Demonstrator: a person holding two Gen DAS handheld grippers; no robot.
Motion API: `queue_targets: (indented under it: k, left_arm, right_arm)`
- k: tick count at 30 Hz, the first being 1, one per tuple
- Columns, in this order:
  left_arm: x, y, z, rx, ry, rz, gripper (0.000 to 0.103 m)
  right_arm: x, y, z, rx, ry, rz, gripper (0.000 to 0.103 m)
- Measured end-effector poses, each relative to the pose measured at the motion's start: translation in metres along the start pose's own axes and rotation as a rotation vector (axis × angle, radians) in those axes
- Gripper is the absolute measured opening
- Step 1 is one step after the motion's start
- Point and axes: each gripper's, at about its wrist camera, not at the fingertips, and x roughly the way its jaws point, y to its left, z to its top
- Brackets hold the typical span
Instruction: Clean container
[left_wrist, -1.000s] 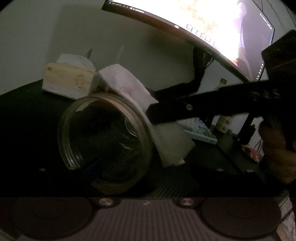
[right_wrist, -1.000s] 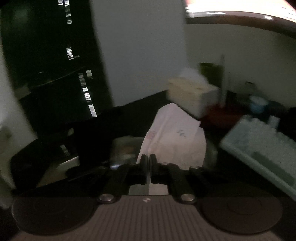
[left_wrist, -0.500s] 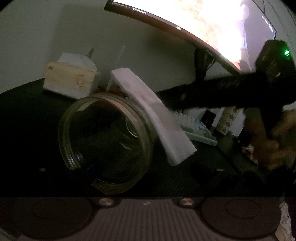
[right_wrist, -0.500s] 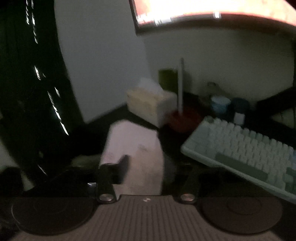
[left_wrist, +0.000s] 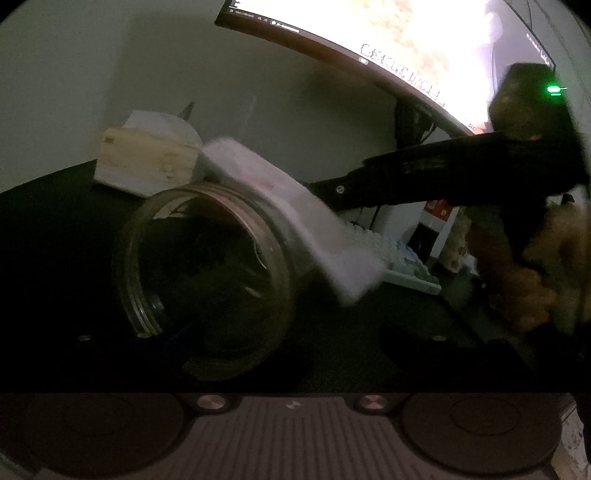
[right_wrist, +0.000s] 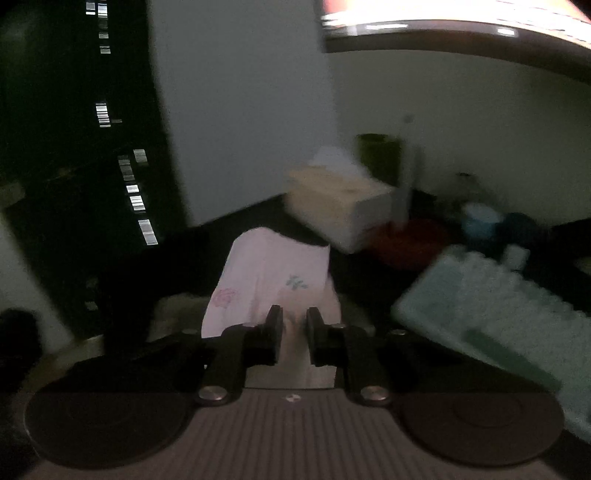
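A clear glass jar (left_wrist: 207, 280) lies on its side with its mouth toward the left wrist camera, held between my left gripper's dark fingers (left_wrist: 436, 350). A white tissue with small printed flowers (left_wrist: 295, 221) drapes over the jar's upper right side. My right gripper (right_wrist: 294, 321) hovers just over the tissue (right_wrist: 273, 280), its jaws a little apart with the tissue between and under them. The right gripper's arm (left_wrist: 424, 181) reaches in from the right in the left wrist view.
A wooden tissue box (left_wrist: 147, 166) stands behind the jar against the wall. A pale green keyboard (right_wrist: 498, 306) lies to the right, under a bright curved monitor (left_wrist: 424, 44). A red object (right_wrist: 410, 240) and small jars sit by the wall on the black desk.
My right gripper let go of the tissue, opened wide and drew back, then came back over the tissue with its jaws narrowed. The tissue stays draped on the jar.
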Motion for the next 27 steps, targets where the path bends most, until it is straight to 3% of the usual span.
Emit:
queue_targets:
  k: [3, 8, 10, 13, 14, 16, 18, 19, 22, 25, 27]
  left_arm:
    - [0.000, -0.001, 0.000, 0.001, -0.001, 0.003, 0.103]
    - [0.001, 0.001, 0.000, -0.001, -0.002, -0.007, 0.103]
    - [0.000, 0.001, 0.000, -0.002, -0.003, -0.008, 0.103]
    - [-0.001, 0.004, -0.001, -0.028, -0.018, -0.015, 0.101]
    - [-0.001, 0.005, -0.001, -0.047, -0.028, -0.024, 0.096]
    - [0.000, 0.010, -0.003, -0.077, -0.039, -0.053, 0.074]
    - [0.003, 0.014, -0.006, -0.082, -0.045, -0.096, 0.045]
    - [0.005, 0.019, -0.007, -0.103, -0.043, -0.126, 0.041]
    - [0.008, 0.048, -0.007, -0.286, 0.003, -0.382, 0.033]
    - [0.015, 0.061, -0.011, -0.408, 0.031, -0.628, 0.024]
    - [0.018, 0.047, -0.012, -0.348, 0.062, -0.616, 0.025]
  right_arm:
    - [0.005, -0.005, 0.005, 0.020, 0.009, -0.022, 0.016]
    - [-0.009, 0.030, -0.001, -0.103, -0.009, 0.156, 0.016]
    - [-0.009, 0.032, -0.001, -0.115, -0.014, 0.154, 0.016]
    - [0.002, 0.009, 0.006, -0.003, 0.000, 0.060, 0.018]
    - [0.005, 0.001, 0.006, 0.028, -0.001, 0.025, 0.022]
    - [0.004, -0.007, 0.004, 0.066, -0.007, 0.017, 0.022]
    - [-0.003, -0.003, -0.002, 0.039, -0.020, 0.008, 0.022]
    - [-0.006, -0.002, -0.005, 0.023, -0.026, 0.005, 0.022]
    - [-0.020, -0.004, -0.017, 0.023, -0.044, -0.002, 0.022]
    - [-0.036, -0.010, -0.031, 0.058, -0.060, -0.011, 0.022]
    - [-0.047, -0.013, -0.041, 0.082, -0.070, -0.018, 0.022]
